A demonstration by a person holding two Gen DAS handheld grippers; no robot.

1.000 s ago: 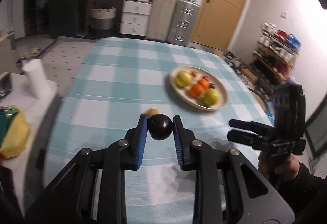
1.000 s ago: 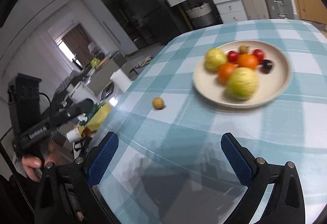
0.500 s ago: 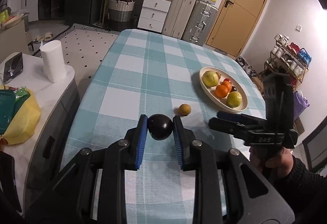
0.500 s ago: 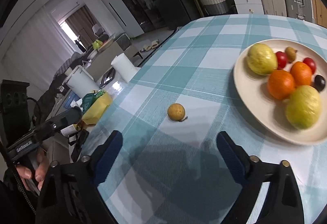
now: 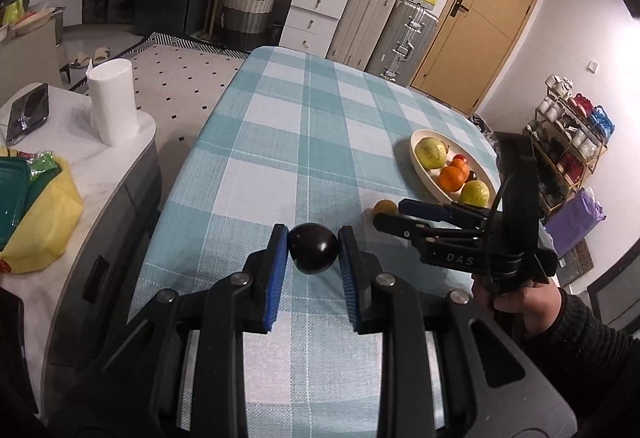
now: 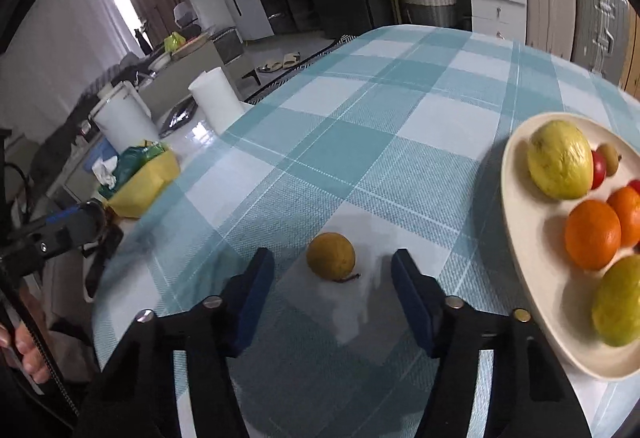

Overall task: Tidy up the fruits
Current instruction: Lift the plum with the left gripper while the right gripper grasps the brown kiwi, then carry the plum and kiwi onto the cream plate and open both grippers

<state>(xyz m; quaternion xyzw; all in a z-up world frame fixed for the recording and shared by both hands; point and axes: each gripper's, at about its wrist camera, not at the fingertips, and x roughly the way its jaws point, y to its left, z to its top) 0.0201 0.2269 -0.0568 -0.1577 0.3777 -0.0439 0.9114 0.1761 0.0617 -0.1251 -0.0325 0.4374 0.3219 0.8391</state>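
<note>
My left gripper is shut on a dark round plum and holds it above the checked table. My right gripper is open, its blue pads on either side of a small yellow-brown fruit that lies on the cloth; it is not touching it. That fruit also shows in the left wrist view, just beyond the right gripper. A cream plate to the right holds yellow-green fruits, oranges and small red ones; it shows in the left wrist view too.
The table carries a teal and white checked cloth. A side counter on the left holds a white paper roll and a yellow bag. Suitcases, drawers and a door stand behind the table.
My right gripper has come down and forward until the small yellow-brown fruit sits between its open pads. My left gripper has pulled back and left, still holding the plum.
</note>
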